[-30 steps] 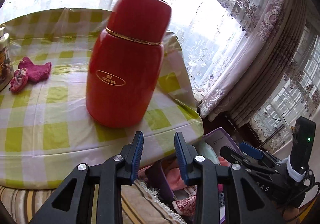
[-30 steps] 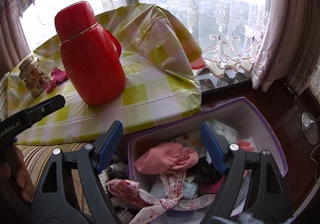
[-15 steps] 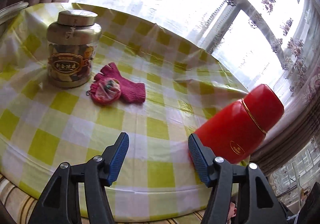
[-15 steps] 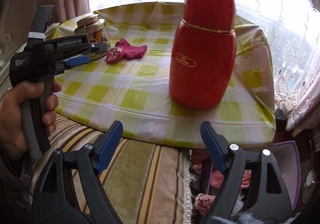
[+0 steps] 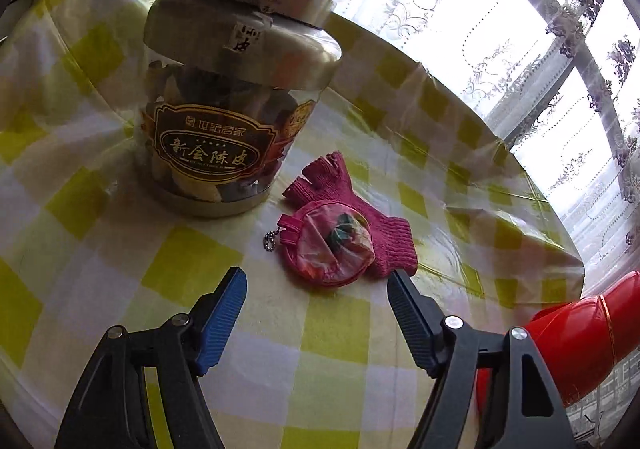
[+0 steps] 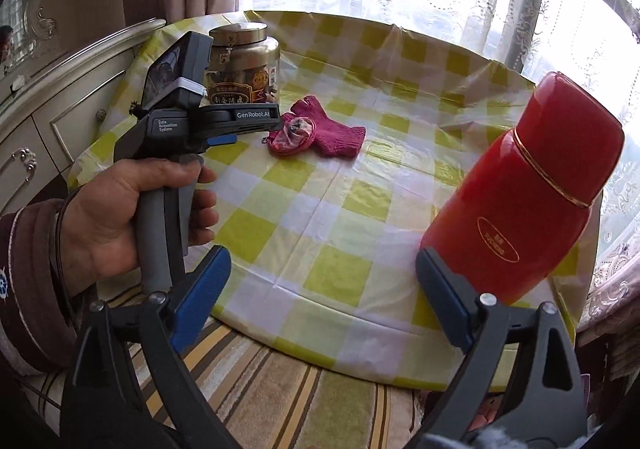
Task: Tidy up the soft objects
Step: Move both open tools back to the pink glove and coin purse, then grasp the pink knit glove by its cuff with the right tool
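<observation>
A dark pink knitted glove (image 5: 360, 205) lies on the checked tablecloth (image 5: 188, 269), and a round pink pouch (image 5: 332, 245) with a bead chain rests on its cuff end. My left gripper (image 5: 316, 281) hovers just short of the pouch, pointing down at it. Its jaws are opening, with nothing between the pads. From the right wrist view the left gripper (image 6: 272, 127) nearly reaches the pouch (image 6: 292, 135) and glove (image 6: 340, 135). My right gripper (image 6: 320, 255) hangs over the table's near edge. Its jaws are opening on bare cloth.
A gold-lidded jar (image 5: 224, 121) stands just left of the glove. A red thermos (image 6: 532, 189) stands close to my right gripper's right finger. A hand (image 6: 120, 217) holds the left gripper. A pale cabinet (image 6: 48, 117) is on the left, and a striped cover (image 6: 280, 389) lies below the table.
My left gripper swung left from the thermos to the jar and glove, closing in while its jaws widened. The right gripper turned away from the box of clothes to the table and opened wider.
</observation>
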`<state>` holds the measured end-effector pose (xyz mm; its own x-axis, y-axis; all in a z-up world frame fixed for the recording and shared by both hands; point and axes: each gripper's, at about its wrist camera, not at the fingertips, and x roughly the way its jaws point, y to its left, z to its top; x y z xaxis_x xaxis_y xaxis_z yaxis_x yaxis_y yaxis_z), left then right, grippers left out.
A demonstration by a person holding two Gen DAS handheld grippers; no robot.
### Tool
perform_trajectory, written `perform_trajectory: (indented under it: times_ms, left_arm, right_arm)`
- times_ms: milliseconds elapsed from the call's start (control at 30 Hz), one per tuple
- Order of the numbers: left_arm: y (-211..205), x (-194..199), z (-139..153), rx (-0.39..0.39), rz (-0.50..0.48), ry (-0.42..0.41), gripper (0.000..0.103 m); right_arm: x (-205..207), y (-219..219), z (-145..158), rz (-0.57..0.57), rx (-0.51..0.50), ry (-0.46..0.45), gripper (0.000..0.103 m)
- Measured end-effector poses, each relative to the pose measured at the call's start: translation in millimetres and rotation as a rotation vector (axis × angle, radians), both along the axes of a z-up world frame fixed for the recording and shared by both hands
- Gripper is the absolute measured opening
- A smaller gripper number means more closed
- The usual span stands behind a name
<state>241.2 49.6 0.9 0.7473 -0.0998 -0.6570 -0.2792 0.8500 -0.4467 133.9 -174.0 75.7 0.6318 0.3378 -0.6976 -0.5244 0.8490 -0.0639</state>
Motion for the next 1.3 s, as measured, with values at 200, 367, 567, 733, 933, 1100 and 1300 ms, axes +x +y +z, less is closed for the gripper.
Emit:
perform_trajectory:
  times_ms: [200, 367, 567, 733, 933, 1100, 1300]
  left_arm:
    - [-10, 29, -14, 0.017, -0.078, 0.011, 0.075]
    - [-11, 50, -28, 0.022, -0.082, 0.044, 0.075]
    - [-13, 58, -34, 0.056, -0.086, 0.026, 0.078]
    - [-15, 63, -34, 0.087, -0.101, 0.032, 0.078]
    - [-23, 69, -34, 0.143, -0.129, 0.059, 0.074]
    - [-17, 65, -35, 0.121, -0.136, 0.048, 0.070]
    - [-7, 47, -35, 0.064, -0.123, 0.019, 0.068]
  right_arm:
    - [28, 15, -6, -0.011, -0.024, 0.008, 0.096]
    - [48, 21, -8, -0.006, -0.031, -0.001, 0.096]
    - [77, 28, -9, -0.011, -0.027, -0.011, 0.096]
    - [100, 35, -10, -0.011, 0.006, -0.001, 0.096]
    - [131, 44, -12, -0.056, 0.025, 0.013, 0.096]
    - [157, 51, -18, -0.099, 0.051, 0.050, 0.096]
    - [184, 63, -38, -0.105, -0.012, 0.073, 0.096]
